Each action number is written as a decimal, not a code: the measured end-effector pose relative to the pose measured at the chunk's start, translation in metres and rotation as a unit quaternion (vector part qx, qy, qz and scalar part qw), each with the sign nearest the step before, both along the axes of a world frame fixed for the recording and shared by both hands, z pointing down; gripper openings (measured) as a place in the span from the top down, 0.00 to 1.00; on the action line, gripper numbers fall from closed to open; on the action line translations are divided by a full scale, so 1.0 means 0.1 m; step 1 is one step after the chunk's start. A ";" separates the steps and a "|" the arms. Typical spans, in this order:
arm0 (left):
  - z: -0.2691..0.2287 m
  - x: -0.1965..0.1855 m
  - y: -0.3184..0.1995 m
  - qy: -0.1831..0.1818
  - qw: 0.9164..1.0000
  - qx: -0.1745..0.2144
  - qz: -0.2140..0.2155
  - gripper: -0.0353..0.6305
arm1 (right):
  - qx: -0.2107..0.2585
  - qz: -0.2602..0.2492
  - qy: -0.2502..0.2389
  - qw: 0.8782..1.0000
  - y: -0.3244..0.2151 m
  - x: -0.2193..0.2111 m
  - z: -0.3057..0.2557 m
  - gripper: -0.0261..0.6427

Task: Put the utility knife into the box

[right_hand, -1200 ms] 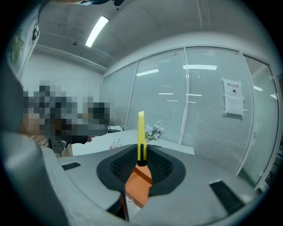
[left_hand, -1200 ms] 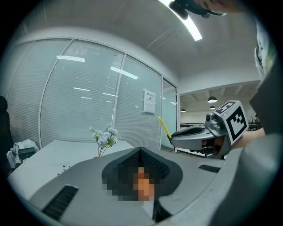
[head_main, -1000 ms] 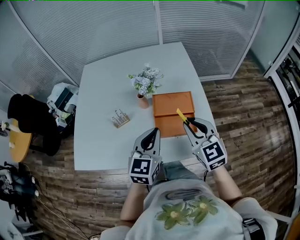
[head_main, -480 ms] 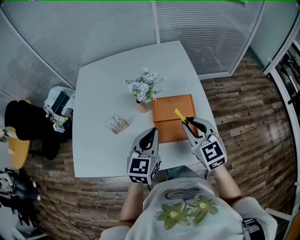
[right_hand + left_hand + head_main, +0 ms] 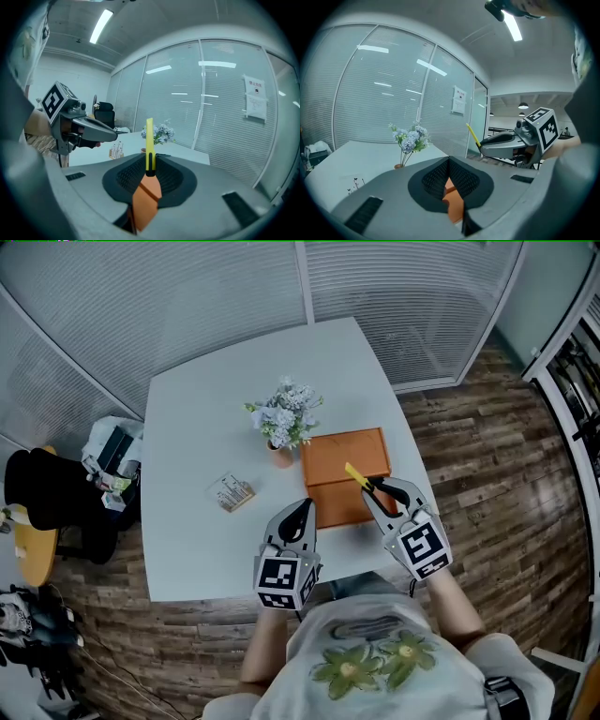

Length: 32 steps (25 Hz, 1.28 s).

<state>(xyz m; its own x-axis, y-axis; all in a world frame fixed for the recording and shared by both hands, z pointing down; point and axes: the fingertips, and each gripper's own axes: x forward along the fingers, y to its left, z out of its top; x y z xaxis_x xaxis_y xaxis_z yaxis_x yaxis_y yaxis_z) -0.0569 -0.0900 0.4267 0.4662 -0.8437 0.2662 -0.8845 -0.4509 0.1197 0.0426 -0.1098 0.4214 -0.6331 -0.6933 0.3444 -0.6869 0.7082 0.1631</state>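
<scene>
Right gripper (image 5: 377,488) clamped on yellow utility knife (image 5: 356,474); left gripper (image 5: 301,505) closed, empty; wall notice (image 5: 255,99) unreadable

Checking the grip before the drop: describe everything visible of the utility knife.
The utility knife is slim, yellow and plastic-looking, with a black section at its gripped end. The right tool is shut on that end, so the yellow body sticks out forward of it. In the head view it points out over the orange box; no blade shows.

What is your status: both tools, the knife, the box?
Left tool shut, empty. Right tool shut on yellow utility knife, above orange box, not yet in. Flower pot beside box, not in the path.
</scene>
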 end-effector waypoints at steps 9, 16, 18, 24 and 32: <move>0.09 -0.06 -0.08 0.001 1.000 -0.012 0.001 0.94 | -0.010 -0.012 0.030 0.999 -0.08 -0.06 0.16 0.85; 0.19 -0.11 -0.13 0.002 1.000 -0.023 -0.007 0.94 | -0.011 -0.033 0.066 0.997 -0.09 -0.11 0.31 0.85; 0.23 -0.12 -0.15 0.002 1.000 -0.026 -0.008 0.94 | -0.011 -0.038 0.075 0.996 -0.11 -0.12 0.35 0.85; 0.29 -0.11 -0.20 0.001 0.999 -0.033 -0.008 0.94 | -0.016 -0.044 0.092 0.995 -0.15 -0.11 0.46 0.85; 0.38 -0.13 -0.28 -0.001 0.999 -0.043 -0.011 0.94 | -0.027 -0.055 0.102 0.993 -0.21 -0.13 0.60 0.85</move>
